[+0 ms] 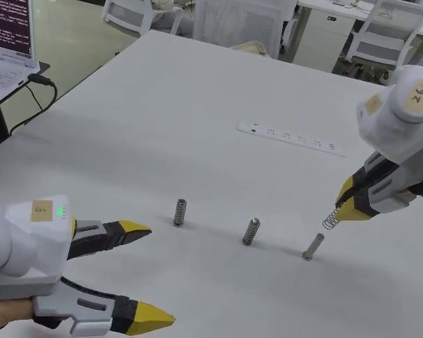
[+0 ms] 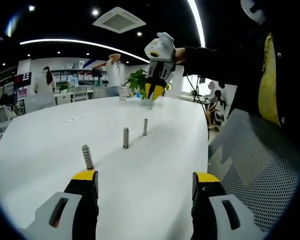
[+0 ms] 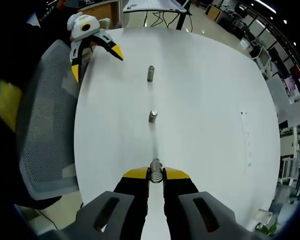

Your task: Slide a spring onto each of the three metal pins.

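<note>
With right tongs (image 1: 347, 210) clenched on the spring (image 1: 330, 220), left tongs (image 1: 159, 274) released, align spring above bare pin (image 1: 313, 246) before lowering.

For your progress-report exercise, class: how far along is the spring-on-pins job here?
Done: the left pin and middle pin are loaded. In hand: the right gripper is shut on a third spring near the bare pin. Left: sliding it on. The left gripper is open.
</note>
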